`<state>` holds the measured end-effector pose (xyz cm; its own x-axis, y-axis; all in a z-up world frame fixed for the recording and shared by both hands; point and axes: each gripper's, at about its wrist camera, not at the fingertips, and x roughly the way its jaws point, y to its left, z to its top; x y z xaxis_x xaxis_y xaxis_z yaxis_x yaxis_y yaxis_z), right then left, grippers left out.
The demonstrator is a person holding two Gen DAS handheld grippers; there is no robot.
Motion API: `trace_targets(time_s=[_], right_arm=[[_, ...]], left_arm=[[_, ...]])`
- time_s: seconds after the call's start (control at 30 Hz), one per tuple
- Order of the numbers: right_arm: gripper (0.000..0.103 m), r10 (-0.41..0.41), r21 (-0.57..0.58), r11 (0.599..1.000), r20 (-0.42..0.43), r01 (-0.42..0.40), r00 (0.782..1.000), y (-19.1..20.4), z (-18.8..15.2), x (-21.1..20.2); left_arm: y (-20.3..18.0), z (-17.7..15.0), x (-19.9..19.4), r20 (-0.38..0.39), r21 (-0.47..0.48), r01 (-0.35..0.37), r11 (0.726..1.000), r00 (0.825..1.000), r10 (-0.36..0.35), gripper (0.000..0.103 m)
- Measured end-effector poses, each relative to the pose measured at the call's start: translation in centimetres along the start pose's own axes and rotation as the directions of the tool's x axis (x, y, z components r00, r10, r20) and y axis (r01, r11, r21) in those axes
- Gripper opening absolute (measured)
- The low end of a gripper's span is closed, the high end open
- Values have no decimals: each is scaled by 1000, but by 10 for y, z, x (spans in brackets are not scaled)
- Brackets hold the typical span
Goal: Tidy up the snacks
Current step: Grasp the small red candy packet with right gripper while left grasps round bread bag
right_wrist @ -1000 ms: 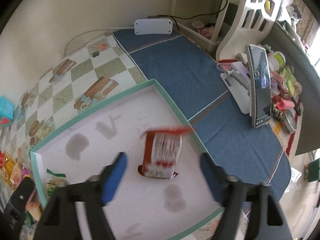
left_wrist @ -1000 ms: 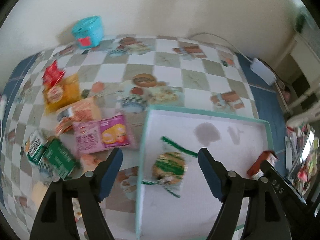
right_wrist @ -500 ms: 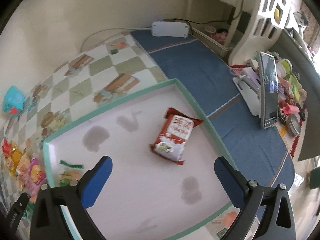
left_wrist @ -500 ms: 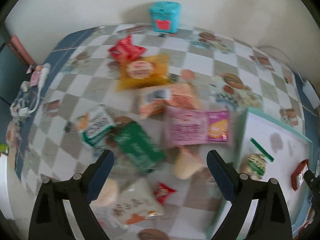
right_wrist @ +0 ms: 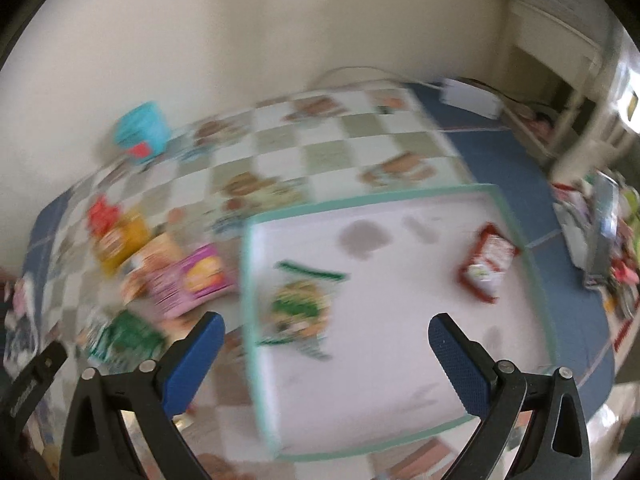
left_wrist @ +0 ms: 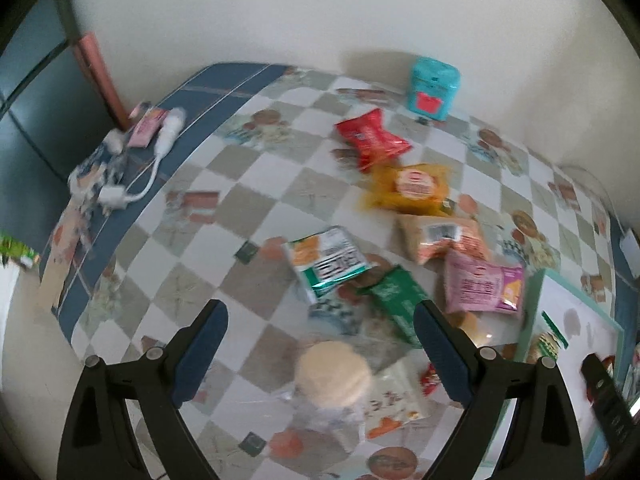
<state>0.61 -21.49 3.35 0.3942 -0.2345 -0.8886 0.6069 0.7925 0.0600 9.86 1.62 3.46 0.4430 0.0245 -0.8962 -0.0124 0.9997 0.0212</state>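
While the snack packets are lying scattered across the checked bench, left of the green-rimmed tray, two are already sitting inside it: a green-and-white packet near the left wall and a red packet at the far right. The left gripper is hovering over a round pale biscuit pack, jaws spread wide and gripping nothing. The right gripper is hanging above the tray, jaws gaping and empty. A teal tin is standing at the far wall.
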Motion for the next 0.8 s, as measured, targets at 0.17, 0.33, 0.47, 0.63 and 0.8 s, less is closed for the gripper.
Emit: trace_targets(time_s=[0.17, 0.33, 0.47, 0.63, 0.8], right_arm=[[103, 38, -130, 990, -61, -46, 997, 48, -21, 11], [103, 73, -175, 980, -136, -97, 988, 75, -36, 25], [103, 70, -194, 975, -176, -104, 982, 86, -47, 35], [103, 70, -209, 971, -208, -114, 976, 93, -55, 47], [103, 83, -197, 972, -224, -128, 971, 94, -54, 57]], left_arm=[[32, -3, 17, -65, -83, -9, 997, 998, 4, 94], [47, -8, 27, -103, -115, -16, 993, 995, 4, 94], [46, -12, 44, -162, -107, -2, 994, 987, -16, 94], [42, -17, 57, -207, -125, 44, 991, 976, -69, 94], [32, -18, 67, -247, -109, 84, 991, 963, -109, 94]])
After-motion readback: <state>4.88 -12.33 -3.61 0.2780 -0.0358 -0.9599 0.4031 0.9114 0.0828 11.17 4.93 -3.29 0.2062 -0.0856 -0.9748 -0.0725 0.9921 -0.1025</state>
